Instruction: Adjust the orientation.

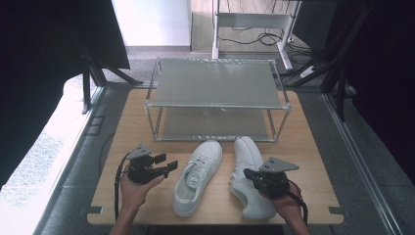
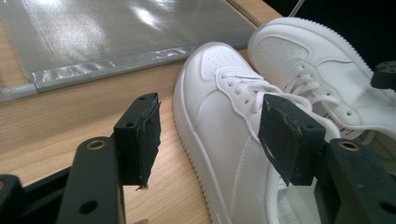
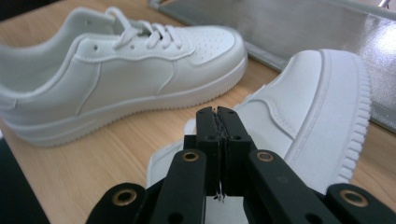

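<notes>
Two white sneakers lie on the wooden table [image 1: 147,196] in front of a metal rack. The left shoe [image 1: 195,178] stands upright with its laces up, toe toward the rack. The right shoe [image 1: 247,161] is rolled toward the left shoe, so its ridged sole edge [image 3: 355,116] faces right. My right gripper [image 3: 218,112] sits low over the right shoe's rear part with its jaws pressed together. I see nothing between the tips. My left gripper [image 2: 210,135] is open just left of the left shoe [image 2: 224,130], level with its laces and not touching it.
A two-shelf rack [image 1: 215,83] with grey sheet shelves stands at the back of the table, its lower shelf [image 2: 116,37] close behind the shoe toes. Bare wood lies at the table's left and right edges. Cables and a white stand leg [image 1: 215,29] are on the floor beyond.
</notes>
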`<action>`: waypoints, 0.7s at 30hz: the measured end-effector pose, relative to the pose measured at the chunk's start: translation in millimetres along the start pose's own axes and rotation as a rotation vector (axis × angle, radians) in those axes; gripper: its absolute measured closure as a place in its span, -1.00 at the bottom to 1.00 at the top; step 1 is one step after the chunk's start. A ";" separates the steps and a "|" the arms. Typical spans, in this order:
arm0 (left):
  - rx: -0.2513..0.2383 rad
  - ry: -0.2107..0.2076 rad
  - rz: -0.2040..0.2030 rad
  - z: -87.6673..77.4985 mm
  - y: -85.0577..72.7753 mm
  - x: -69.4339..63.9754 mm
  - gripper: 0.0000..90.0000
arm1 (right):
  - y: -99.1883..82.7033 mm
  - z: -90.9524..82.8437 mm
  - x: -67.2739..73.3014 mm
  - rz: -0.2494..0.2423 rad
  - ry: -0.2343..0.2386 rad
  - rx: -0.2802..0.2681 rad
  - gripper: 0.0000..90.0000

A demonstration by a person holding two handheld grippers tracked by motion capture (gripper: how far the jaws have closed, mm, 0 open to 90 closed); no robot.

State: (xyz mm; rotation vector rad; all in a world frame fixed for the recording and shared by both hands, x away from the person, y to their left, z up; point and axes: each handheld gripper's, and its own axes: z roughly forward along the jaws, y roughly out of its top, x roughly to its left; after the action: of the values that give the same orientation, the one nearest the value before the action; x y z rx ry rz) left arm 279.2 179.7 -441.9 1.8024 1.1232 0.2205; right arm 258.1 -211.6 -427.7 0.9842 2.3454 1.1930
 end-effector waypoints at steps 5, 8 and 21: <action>0.010 0.008 -0.006 1.9 -1.9 0.9 -0.14 | -2.9 8.2 8.4 -0.031 0.024 0.054 0.97; 0.009 0.006 -0.004 1.5 -2.1 0.6 -0.14 | -3.5 11.3 16.4 -0.049 0.040 0.065 0.95; 0.003 0.004 -0.005 1.3 -2.7 -0.3 -0.12 | -7.3 15.7 33.5 -0.098 0.039 0.128 1.00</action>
State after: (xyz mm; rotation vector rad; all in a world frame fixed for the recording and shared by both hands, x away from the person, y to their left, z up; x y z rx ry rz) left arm 278.2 179.0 -444.6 1.8024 1.1319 0.2198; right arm 240.2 -181.8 -442.4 0.8818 2.4956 1.0454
